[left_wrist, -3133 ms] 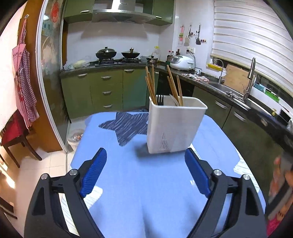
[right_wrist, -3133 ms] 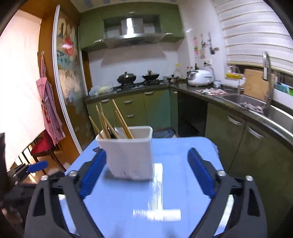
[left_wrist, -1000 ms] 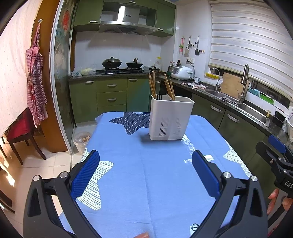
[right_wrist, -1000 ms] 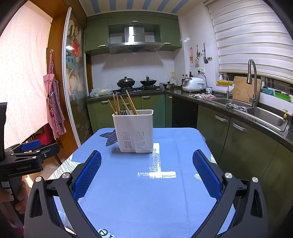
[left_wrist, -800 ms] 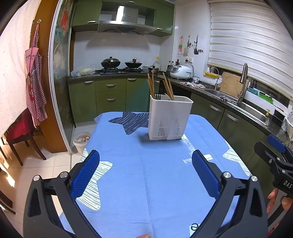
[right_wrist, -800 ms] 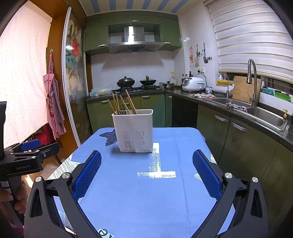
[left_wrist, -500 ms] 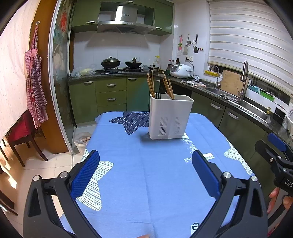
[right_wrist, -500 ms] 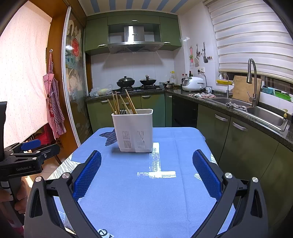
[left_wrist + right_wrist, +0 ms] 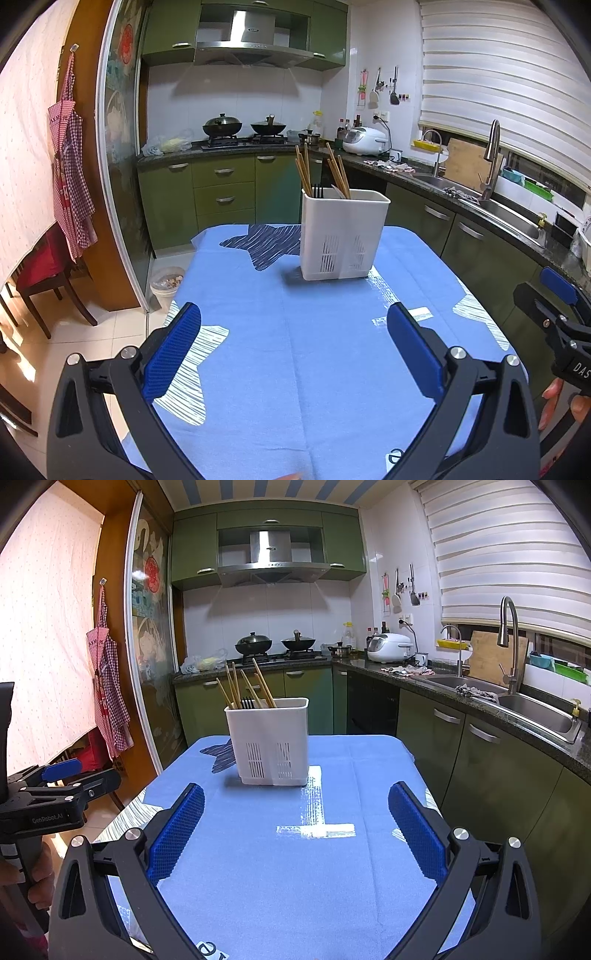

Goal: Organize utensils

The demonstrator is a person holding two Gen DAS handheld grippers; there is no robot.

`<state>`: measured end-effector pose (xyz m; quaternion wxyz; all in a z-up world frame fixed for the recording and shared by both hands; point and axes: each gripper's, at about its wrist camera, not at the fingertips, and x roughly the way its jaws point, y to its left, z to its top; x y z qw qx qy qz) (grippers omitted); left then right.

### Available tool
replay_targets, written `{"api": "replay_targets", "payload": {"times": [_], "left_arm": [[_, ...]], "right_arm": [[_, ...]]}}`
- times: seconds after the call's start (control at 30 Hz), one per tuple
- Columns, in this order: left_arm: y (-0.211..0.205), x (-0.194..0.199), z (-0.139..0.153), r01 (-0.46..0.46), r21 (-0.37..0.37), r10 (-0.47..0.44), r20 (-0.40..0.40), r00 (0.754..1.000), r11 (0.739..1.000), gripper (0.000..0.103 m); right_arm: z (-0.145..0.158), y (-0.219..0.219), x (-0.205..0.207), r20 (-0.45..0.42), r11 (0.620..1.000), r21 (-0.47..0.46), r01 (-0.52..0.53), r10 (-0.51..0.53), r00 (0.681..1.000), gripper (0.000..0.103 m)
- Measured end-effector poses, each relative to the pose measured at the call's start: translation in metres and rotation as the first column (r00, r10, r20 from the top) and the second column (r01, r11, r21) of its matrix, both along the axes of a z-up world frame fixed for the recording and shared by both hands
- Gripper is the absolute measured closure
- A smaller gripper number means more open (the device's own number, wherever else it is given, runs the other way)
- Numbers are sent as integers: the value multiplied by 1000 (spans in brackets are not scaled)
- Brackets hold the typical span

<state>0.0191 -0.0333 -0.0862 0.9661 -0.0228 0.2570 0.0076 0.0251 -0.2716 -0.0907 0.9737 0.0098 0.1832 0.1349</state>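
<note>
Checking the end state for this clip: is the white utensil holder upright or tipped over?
Upright. The utensil holder stands flat on the blue tablecloth, its open top level, with chopsticks and a fork sticking up out of it.

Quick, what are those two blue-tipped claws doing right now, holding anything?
Left gripper: open, holding nothing, above the blue tablecloth.
Right gripper: open, holding nothing.

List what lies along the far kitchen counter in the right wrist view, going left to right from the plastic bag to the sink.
Plastic bag → lidded wok → second wok → small steel pot → white rice cooker → crumpled cloths → sink.
</note>
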Motion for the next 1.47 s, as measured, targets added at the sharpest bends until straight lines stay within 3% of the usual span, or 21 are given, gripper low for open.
{"api": "replay_targets", "payload": {"times": [0.9,1.2,1.47], "left_arm": [[-4,5,-1,28,10,-27,-9,1000,1000,7],[-8,8,3,7,53,-9,40,999,999,7],[-2,29,-9,-1,47,4,-50,999,999,7]], "right_arm": [[-14,4,6,-21,1000,-1,-4,4,1000,5],[-16,3,9,-30,1000,0,-1,1,1000,5],[-19,3,15,-49,1000,-1,5,-5,999,5]]}}
